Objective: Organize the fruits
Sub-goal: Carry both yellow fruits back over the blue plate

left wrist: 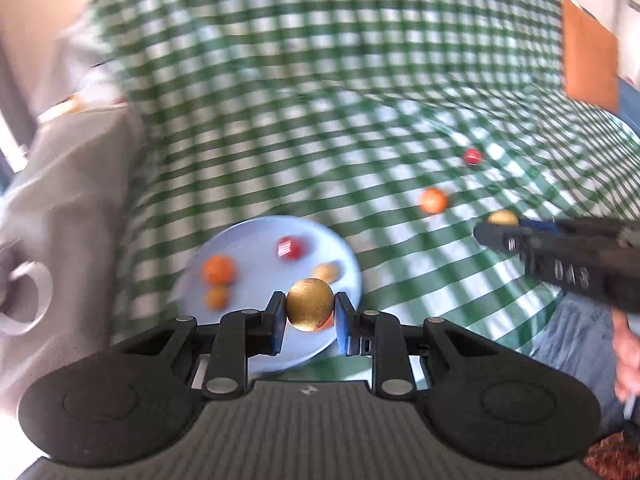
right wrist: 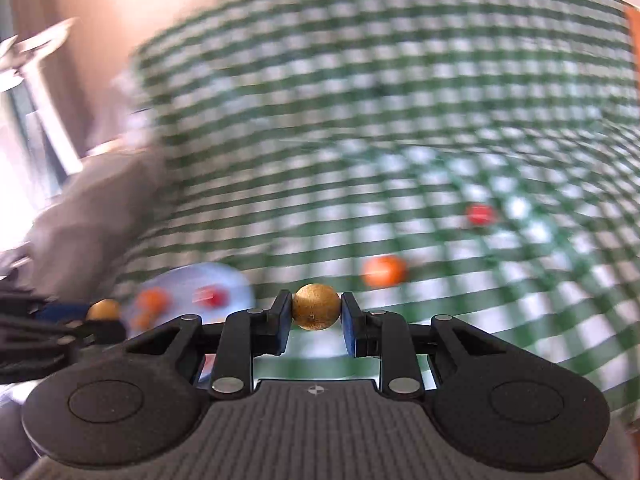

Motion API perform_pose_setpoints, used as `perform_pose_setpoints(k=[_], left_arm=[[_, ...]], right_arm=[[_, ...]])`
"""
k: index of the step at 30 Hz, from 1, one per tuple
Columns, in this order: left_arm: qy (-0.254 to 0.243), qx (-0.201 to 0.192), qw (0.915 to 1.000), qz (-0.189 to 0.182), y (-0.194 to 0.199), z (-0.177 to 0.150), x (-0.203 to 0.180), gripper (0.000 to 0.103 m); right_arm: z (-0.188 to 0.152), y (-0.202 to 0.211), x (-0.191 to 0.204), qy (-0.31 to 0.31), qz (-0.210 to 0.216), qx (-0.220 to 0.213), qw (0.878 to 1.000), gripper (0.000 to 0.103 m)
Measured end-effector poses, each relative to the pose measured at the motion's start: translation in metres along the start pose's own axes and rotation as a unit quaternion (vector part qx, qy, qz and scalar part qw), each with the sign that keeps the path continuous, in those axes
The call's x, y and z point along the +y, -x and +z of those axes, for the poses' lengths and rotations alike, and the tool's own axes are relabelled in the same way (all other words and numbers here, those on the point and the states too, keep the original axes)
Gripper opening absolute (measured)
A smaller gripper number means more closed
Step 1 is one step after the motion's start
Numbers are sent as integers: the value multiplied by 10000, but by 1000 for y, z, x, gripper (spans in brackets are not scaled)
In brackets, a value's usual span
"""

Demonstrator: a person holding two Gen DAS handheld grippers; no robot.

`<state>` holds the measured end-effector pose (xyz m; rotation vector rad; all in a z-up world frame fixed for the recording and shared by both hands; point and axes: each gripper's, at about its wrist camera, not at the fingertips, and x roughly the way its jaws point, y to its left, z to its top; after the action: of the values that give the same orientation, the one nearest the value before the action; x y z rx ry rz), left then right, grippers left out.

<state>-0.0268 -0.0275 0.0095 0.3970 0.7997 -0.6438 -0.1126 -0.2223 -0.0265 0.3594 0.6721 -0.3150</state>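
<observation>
My left gripper is shut on a golden-brown round fruit, held above the near edge of a pale blue plate. The plate carries an orange fruit, a red fruit and two small yellowish ones. My right gripper is shut on a second golden-brown fruit; in the left wrist view it reaches in from the right with that fruit at its tip. On the green checked cloth lie an orange fruit and a red fruit.
The green and white checked cloth covers the table and is blurred by motion. Grey fabric lies to the left of the plate. An orange panel stands at the far right. A person's hand and jeans show at the right edge.
</observation>
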Motion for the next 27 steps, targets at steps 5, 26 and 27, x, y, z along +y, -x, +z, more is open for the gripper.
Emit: perform_pose_setpoints(k=[5, 26, 27], left_arm=[[377, -130, 9991, 141, 29, -23, 38, 28], [851, -70, 9961, 233, 12, -16, 80, 28], [855, -67, 9960, 232, 8, -12, 81, 28]], right_arm=[[-15, 17, 73, 430, 605, 213, 9970, 27], [-22, 8, 127, 1508, 444, 352, 9869, 27], [-21, 5, 127, 1521, 446, 360, 9867, 27]])
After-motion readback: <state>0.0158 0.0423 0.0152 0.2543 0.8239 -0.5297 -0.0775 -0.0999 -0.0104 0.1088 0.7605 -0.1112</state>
